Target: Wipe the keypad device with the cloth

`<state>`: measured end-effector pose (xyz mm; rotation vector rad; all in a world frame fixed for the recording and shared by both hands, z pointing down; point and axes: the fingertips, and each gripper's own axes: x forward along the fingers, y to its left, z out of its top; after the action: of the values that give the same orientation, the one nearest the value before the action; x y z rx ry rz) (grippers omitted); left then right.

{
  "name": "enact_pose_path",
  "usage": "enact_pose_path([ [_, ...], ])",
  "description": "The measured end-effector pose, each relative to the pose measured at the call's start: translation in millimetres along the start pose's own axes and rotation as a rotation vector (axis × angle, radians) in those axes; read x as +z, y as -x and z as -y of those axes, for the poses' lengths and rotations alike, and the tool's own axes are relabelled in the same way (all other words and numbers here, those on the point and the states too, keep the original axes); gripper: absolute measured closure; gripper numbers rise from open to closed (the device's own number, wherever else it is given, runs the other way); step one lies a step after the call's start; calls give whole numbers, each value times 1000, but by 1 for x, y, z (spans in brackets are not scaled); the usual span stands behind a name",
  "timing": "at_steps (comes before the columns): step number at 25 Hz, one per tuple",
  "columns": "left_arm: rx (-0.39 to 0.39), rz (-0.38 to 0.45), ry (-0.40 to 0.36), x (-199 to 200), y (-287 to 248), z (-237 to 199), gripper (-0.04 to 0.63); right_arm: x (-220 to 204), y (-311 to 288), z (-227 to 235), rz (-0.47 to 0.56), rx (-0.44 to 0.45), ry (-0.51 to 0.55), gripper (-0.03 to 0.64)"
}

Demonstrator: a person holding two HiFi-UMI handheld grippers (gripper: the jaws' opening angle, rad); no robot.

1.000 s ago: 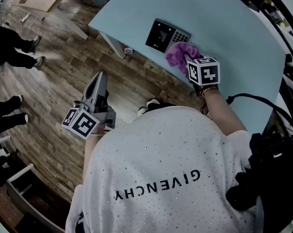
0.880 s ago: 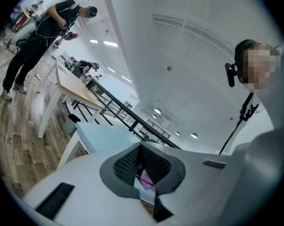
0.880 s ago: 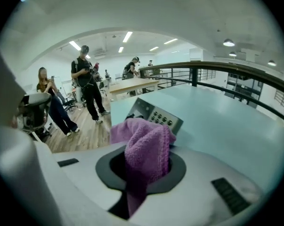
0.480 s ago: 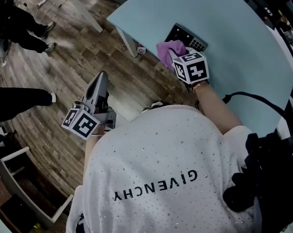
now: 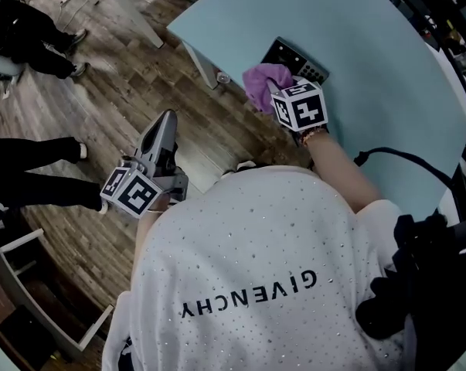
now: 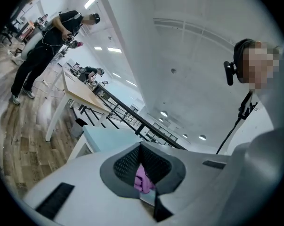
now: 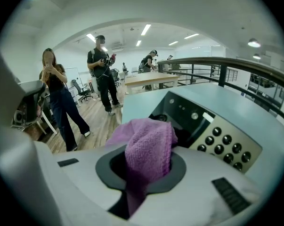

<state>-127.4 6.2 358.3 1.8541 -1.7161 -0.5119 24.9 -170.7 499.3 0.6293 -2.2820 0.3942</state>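
The black keypad device [image 5: 296,57] lies near the left edge of the pale blue table [image 5: 372,76]. My right gripper [image 7: 149,161] is shut on the purple cloth [image 7: 149,145], and the cloth [image 5: 263,82] rests against the device's near left part. In the right gripper view the device [image 7: 203,126] shows its round buttons just right of the cloth. The right gripper's marker cube [image 5: 300,105] hides its jaws in the head view. My left gripper [image 5: 166,119] hangs over the wooden floor, left of the table, shut and holding nothing [image 6: 141,147].
The table's left edge [image 5: 188,43] drops to the wooden floor [image 5: 117,91]. Several people [image 7: 61,102] stand on the floor beyond it. A black cable [image 5: 387,154] runs across the table at the right. A white shelf frame [image 5: 32,284] stands at lower left.
My right gripper has slid the cloth leftward, from the device's right end to its left part. The left gripper has stayed put.
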Motion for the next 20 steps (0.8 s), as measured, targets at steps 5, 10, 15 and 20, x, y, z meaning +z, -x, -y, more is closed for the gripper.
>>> enact_pose_path([
  [5, -58, -41, -5, -12, -25, 28, 594, -26, 32, 10, -18, 4, 3, 580],
  [10, -128, -82, -17, -26, -53, 44, 594, -51, 52, 20, -8, 20, -9, 580],
  [15, -182, -110, -20, -37, -81, 51, 594, -65, 57, 31, -21, 56, -29, 580],
  [20, -212, -146, -31, -44, -96, 54, 594, -81, 61, 48, -28, 37, -92, 580],
])
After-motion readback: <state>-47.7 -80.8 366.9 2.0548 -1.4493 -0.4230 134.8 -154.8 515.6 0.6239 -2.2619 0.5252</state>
